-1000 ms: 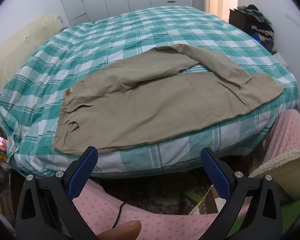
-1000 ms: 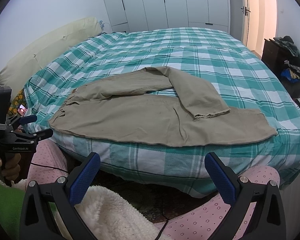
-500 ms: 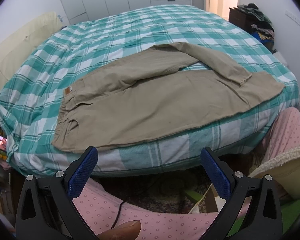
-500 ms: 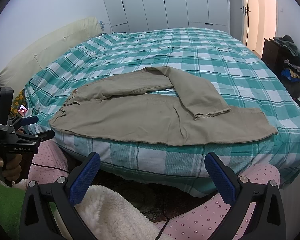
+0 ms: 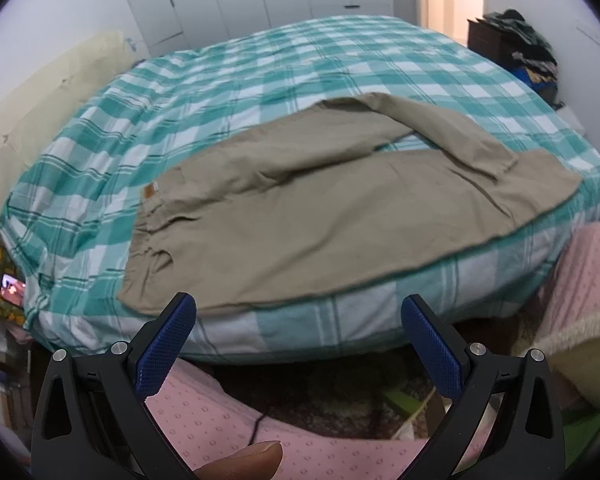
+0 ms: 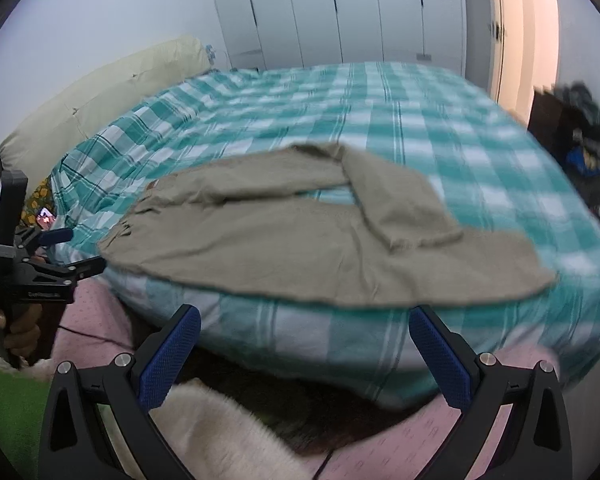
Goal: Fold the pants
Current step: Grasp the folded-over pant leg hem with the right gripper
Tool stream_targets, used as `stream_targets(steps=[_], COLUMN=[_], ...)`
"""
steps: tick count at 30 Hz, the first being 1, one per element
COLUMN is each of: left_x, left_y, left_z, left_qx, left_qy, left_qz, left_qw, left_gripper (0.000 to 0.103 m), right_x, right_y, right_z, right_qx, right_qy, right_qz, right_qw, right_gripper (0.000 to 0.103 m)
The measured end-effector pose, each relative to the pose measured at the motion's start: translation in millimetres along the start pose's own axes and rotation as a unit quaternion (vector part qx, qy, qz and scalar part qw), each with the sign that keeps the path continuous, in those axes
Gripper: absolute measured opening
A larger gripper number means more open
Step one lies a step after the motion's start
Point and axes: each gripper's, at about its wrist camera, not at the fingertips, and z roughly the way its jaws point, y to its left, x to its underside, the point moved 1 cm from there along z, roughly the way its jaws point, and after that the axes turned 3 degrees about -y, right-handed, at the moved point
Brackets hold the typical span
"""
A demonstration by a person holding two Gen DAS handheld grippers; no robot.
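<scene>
Khaki pants [image 5: 340, 216] lie along the near edge of the green-checked bed [image 5: 260, 80], waistband at the left, legs to the right. The far leg is folded back over the near leg. They also show in the right wrist view [image 6: 300, 240]. My left gripper [image 5: 298, 340] is open and empty, just in front of the bed edge below the waistband end. My right gripper [image 6: 304, 348] is open and empty, in front of the bed edge below the legs. The left gripper also shows at the left of the right wrist view [image 6: 60, 252].
A cream headboard cushion [image 6: 100, 96] runs along the left. A dark dresser with piled clothes [image 5: 516, 52] stands at the right. White wardrobes [image 6: 340, 12] line the back wall. A phone [image 5: 12, 290] lies by the bed's left corner. My pink-clad legs [image 5: 220, 420] are below the grippers.
Both grippers have moved forward toward the bed edge, so the pants look larger. The right wrist view is blurred with motion. The pants have not moved.
</scene>
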Motion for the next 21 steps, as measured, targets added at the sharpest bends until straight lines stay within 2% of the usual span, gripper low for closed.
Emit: stream_targets(steps=[4,6,8,10,14,15,16,17,18,20,21], left_x=[-7,-6,-3,0,4,5,5,5,6,6,6], left_y=[4,2,1,2,7,9,10,11,12,13,13], left_z=[-3,-5,-5,-5,-3,0,2,5,7,15,18], left_qx=[0.006,0.006,0.005,0.002,-0.01,-0.013,-0.014,-0.016,-0.019,-0.025,-0.026], left_qy=[-0.008,-0.01,-0.006,0.002,0.016,0.021,0.026,0.033,0.037,0.047,0.053], left_qz=[-0.009,-0.007,-0.007,-0.011,-0.022,-0.026,-0.027,-0.029,-0.03,-0.029,-0.028], left_qw=[0.9999,0.9999,0.9999,0.9999,0.9996,0.9994,0.9992,0.9989,0.9987,0.9981,0.9979], left_gripper=[0.102,0.102,0.102,0.102,0.102,0.102,0.102,0.102,0.102,0.102,0.102], right_x=[-20,-24,-25,-24,-22,-21,-19,-17,-20,-28,-34], right_y=[-19,-34,-48,-63,-88,-93,-100,-104,-108,-104,-99], right_z=[33,73,114,158,229,244,258,264,264,247,234], right_qx=[0.027,0.042,0.05,0.046,0.06,0.065,0.07,0.069,0.075,0.087,0.08], right_qy=[-0.018,-0.006,0.021,0.061,0.108,0.12,0.134,0.141,0.139,0.123,0.116], right_qz=[-0.047,-0.087,-0.12,-0.136,-0.156,-0.163,-0.167,-0.165,-0.16,-0.166,-0.176], right_qw=[0.998,0.995,0.991,0.988,0.98,0.977,0.974,0.974,0.974,0.974,0.974], right_gripper=[0.103,0.102,0.094,0.077,0.069,0.059,0.028,0.01,0.004,0.004,0.004])
